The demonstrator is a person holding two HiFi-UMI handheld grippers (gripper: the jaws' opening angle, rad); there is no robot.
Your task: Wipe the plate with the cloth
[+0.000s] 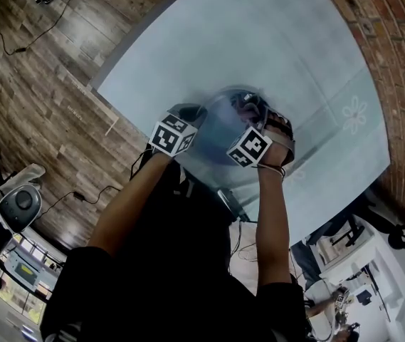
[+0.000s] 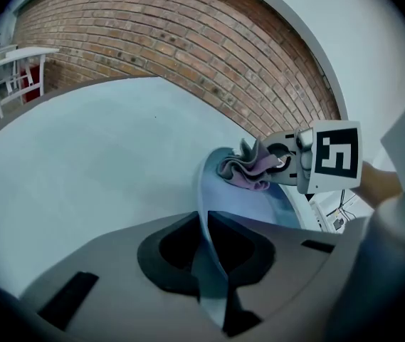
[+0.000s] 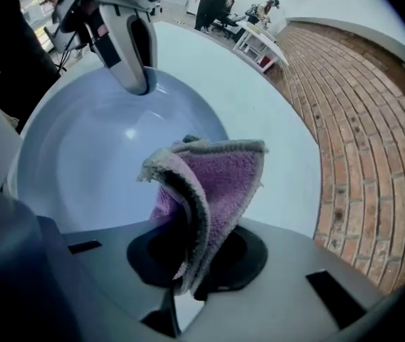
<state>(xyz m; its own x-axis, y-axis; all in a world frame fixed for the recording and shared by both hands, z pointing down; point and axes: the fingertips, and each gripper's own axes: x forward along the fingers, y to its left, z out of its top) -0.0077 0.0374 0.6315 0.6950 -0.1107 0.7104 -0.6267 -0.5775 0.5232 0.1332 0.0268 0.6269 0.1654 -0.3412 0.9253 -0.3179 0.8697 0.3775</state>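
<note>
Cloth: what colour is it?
The cloth is purple, pale-edged; clearest in the right gripper view.

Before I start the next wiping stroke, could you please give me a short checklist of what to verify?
1. Left hand-held gripper shut on the rim of the plate: ok.
2. Right hand-held gripper shut on the cloth: ok, a fold sticks out past the jaws.
3. Cloth positioned over the plate's inner face: ok.
4. Cloth actually pressing on the plate: cannot tell.
5. Plate clean: cannot tell; the visible part looks plain, but the head view is blurred.
</note>
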